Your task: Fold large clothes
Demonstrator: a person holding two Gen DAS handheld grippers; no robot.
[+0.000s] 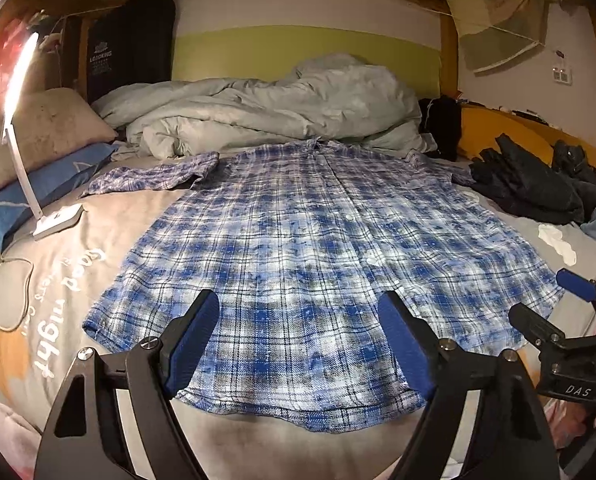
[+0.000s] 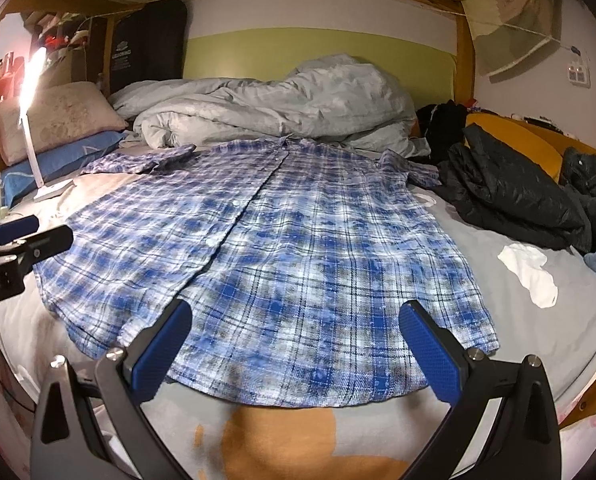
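The plaid shirt (image 1: 317, 248) lies spread flat, buttoned side up, across the bed (image 1: 50, 280), hem at its near edge; left gripper (image 1: 298, 344) and right gripper (image 2: 298, 344) hover over the hem, fingers apart and empty, seemingly poised to start folding.

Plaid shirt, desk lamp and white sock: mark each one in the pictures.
plaid shirt (image 1: 298, 248): left wrist view, middle of the front panel.
desk lamp (image 1: 60, 218): left wrist view, its flat white base.
white sock (image 2: 531, 270): right wrist view, middle of the sock.
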